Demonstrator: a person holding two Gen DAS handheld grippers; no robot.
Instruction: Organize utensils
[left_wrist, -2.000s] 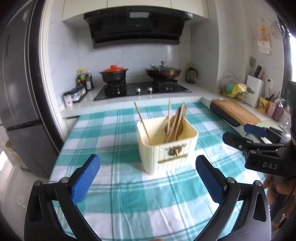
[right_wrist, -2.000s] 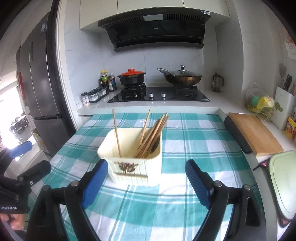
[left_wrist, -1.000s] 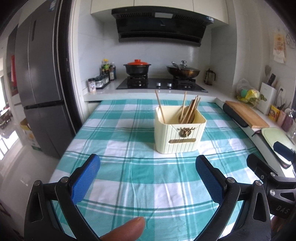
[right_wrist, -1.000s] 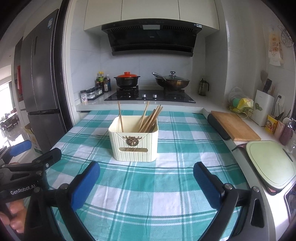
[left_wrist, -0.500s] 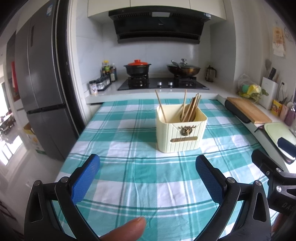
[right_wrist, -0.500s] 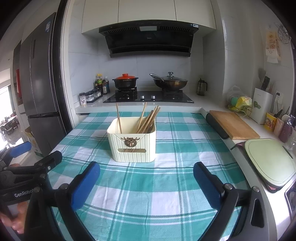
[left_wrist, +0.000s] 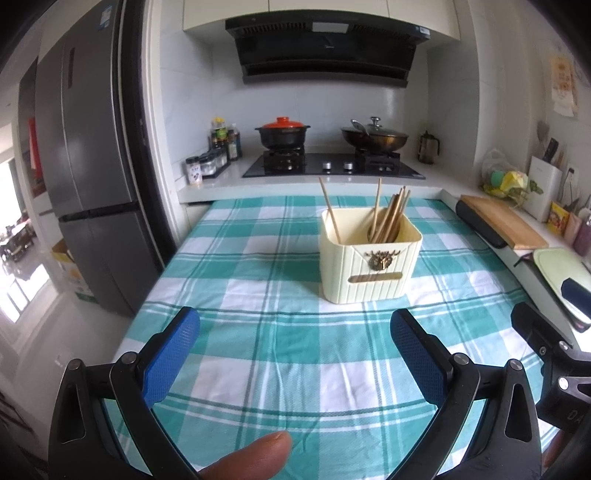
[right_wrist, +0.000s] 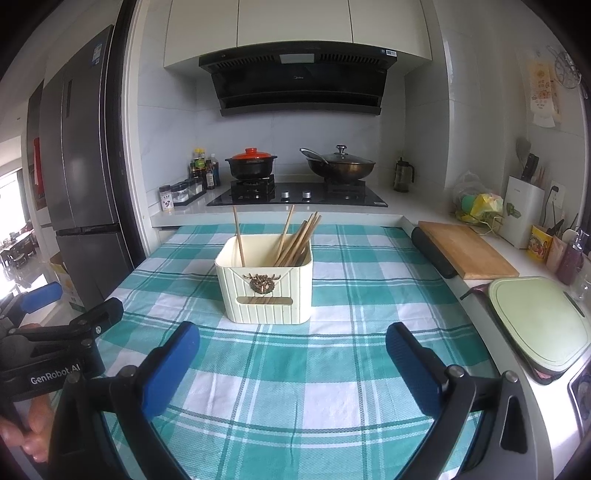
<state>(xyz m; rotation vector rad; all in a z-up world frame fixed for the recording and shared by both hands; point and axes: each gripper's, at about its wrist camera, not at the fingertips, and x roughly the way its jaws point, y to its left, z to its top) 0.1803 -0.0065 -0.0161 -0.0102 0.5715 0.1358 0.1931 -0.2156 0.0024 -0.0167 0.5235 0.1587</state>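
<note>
A cream ribbed utensil holder (left_wrist: 369, 264) (right_wrist: 266, 288) with a brass emblem stands on the teal checked tablecloth (left_wrist: 266, 280) (right_wrist: 351, 295). Several wooden chopsticks (left_wrist: 389, 218) (right_wrist: 295, 236) stand in it; one leans alone at its left. My left gripper (left_wrist: 295, 332) is open and empty, held back from the holder near the table's front. My right gripper (right_wrist: 291, 343) is open and empty, also short of the holder. Each gripper shows at the edge of the other's view: the right one (left_wrist: 554, 343), the left one (right_wrist: 66, 325).
A stove with a red-lidded pot (left_wrist: 282, 134) and a wok (left_wrist: 373, 138) is behind the table. A fridge (left_wrist: 88, 184) stands left. A wooden cutting board (right_wrist: 465, 249), a green board (right_wrist: 535, 321) and a knife block (right_wrist: 522, 210) line the right counter.
Both grippers have drawn back from the holder, which now looks smaller and farther off. Both stay open and empty.
</note>
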